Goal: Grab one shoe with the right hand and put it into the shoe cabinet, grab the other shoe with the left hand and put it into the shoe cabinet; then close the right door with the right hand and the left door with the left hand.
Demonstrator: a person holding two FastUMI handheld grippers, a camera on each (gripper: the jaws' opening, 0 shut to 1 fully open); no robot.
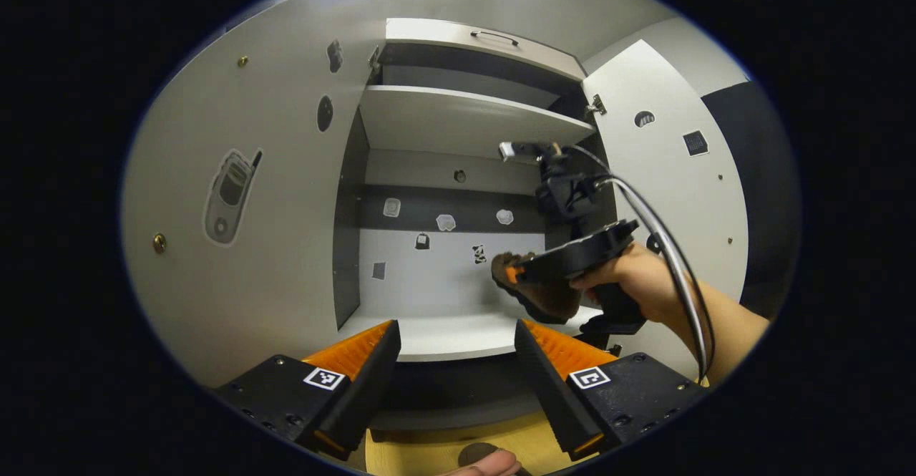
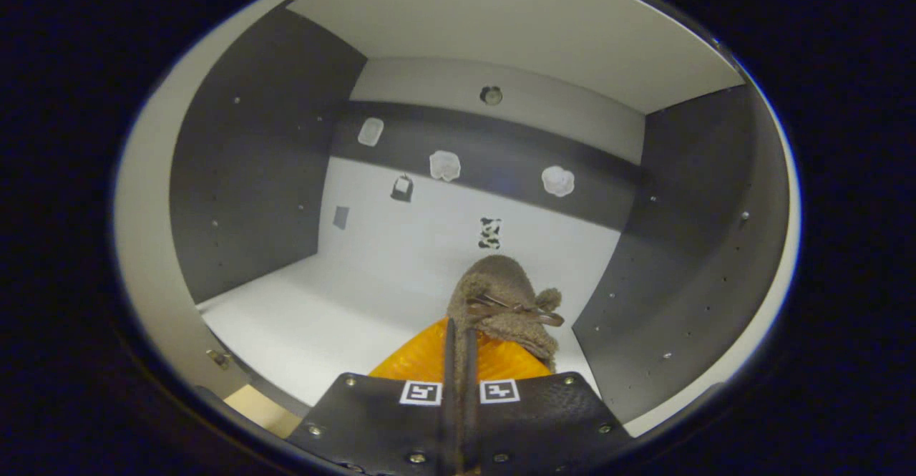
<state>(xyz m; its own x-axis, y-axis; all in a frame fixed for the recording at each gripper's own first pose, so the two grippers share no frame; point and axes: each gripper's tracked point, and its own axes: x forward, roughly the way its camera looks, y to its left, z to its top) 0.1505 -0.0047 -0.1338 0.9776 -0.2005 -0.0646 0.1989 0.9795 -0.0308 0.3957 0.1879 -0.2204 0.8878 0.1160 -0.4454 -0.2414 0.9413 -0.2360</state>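
Right gripper (image 2: 458,351): fingers pressed together on the heel edge of a brown fuzzy shoe (image 2: 501,304), seen from directly behind in the right gripper view.
Shoe: held inside the lower compartment of the shoe cabinet (image 2: 243,175), toe pointing at the back wall, above the white shelf floor (image 2: 343,311); whether it touches the floor cannot be told.
Same grip from outside: the left gripper view shows the right gripper (image 1: 512,273) held in a hand (image 1: 637,279) at the cabinet's right side, the shoe (image 1: 537,293) dark-soled and tilted, above the front edge of the lower shelf (image 1: 444,336).
Left gripper (image 1: 454,351): fingers spread wide apart, nothing between them, facing the cabinet opening from outside.
Doors: left door (image 1: 250,197) and right door (image 1: 665,175) both swung open.
Cabinet interior: an upper shelf (image 1: 465,114) above; small stickers dot the back wall (image 2: 458,204).
Below the left gripper: a strip of wooden floor (image 1: 429,451) and a fingertip at the bottom edge.
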